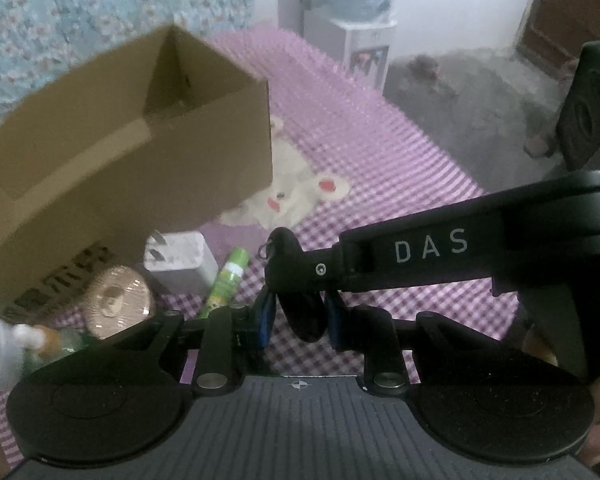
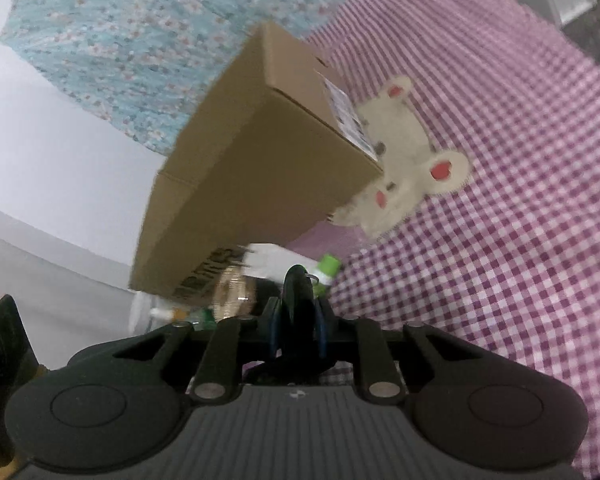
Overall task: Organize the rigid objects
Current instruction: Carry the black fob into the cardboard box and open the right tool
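Right gripper point(image 2: 296, 330) jaws clenched on a black oval object point(image 2: 297, 292); left gripper point(image 1: 300, 320) jaws flank the same object, contact unclear. Open cardboard box point(image 1: 120, 148) lies ahead-left of both, right nearer. Charger point(image 1: 180, 262), green tube point(image 1: 226, 280), tape roll point(image 1: 116, 300) lie between on the bed point(image 1: 380, 184)

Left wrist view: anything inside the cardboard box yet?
No. The box stands open on the checked cloth, and the part of its inside that shows is bare cardboard; the charger and green tube lie outside.
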`<action>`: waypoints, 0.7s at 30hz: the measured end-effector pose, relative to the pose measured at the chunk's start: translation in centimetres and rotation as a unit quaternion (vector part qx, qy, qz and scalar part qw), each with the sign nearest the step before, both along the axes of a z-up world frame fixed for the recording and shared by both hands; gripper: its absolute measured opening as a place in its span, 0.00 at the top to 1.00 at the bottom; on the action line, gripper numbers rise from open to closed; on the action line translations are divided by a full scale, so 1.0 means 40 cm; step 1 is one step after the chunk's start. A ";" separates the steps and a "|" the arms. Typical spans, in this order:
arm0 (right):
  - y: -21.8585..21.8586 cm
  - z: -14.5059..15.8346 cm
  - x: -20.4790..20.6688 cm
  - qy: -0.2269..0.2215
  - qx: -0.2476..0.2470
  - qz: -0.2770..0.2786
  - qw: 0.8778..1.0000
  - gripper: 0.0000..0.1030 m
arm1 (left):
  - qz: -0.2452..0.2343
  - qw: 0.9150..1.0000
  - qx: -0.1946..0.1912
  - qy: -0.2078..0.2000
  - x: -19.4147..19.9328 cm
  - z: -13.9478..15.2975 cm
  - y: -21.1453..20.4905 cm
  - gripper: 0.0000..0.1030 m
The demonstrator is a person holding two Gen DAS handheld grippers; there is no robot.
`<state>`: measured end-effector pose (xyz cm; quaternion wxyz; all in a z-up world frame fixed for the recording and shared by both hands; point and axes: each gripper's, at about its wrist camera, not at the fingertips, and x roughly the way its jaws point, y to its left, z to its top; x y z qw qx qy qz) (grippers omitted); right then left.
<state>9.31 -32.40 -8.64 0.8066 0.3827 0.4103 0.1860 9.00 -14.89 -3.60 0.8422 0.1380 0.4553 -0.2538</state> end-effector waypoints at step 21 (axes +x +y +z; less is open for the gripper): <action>0.349 0.316 0.358 -0.089 -0.018 0.156 0.984 0.81 | 0.193 0.979 -0.027 -0.065 0.201 0.251 0.299 0.76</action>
